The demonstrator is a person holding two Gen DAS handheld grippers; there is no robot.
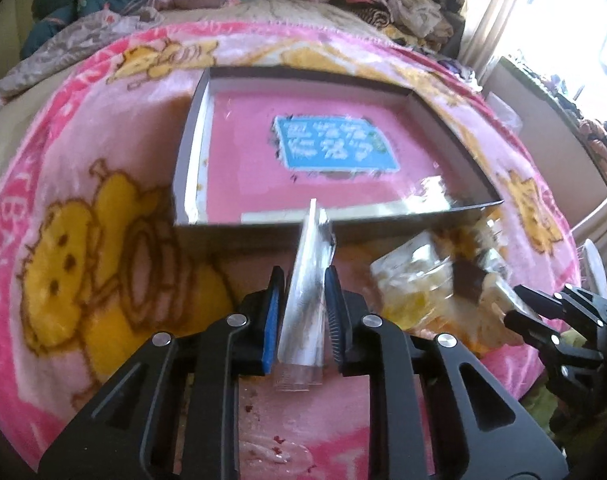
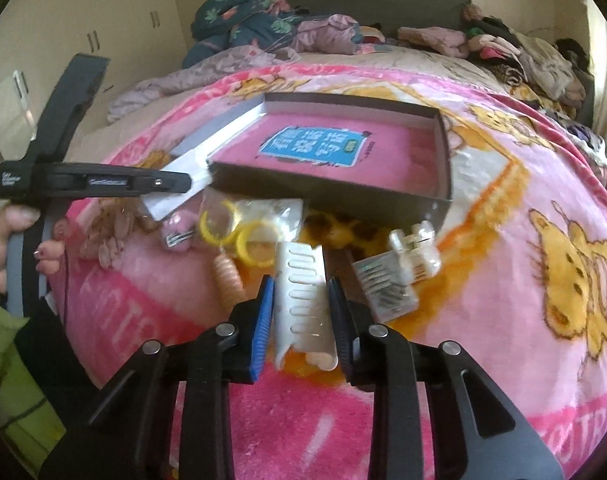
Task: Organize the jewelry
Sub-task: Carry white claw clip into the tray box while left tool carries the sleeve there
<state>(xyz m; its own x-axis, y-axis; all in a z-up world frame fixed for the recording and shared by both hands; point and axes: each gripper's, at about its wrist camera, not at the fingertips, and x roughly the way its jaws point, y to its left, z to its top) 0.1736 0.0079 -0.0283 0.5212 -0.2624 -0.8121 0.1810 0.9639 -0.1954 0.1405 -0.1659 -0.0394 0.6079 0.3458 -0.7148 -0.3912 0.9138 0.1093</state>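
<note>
Left wrist view: left tongs [image 1: 302, 312] clamped on clear packet [image 1: 305, 280], right tongs [image 2: 301, 320] clenched on white slotted clip [image 2: 301, 300], both just short of open box [image 2: 335, 196] on bed — carrying in, then letting go inside.

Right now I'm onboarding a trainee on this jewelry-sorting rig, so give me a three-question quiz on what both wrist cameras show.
1. True or false: the right gripper is shut on a white slotted plastic card.
2. Multiple choice: the yellow plastic rings in a clear bag lie (A) inside the shallow dark cardboard box with the pink book, (B) on the pink cartoon-bear blanket in front of that box, (C) in the left gripper.
3. Fill in: the left gripper holds a clear plastic ___.

Key: 1 true; 2 B; 3 packet.
</note>
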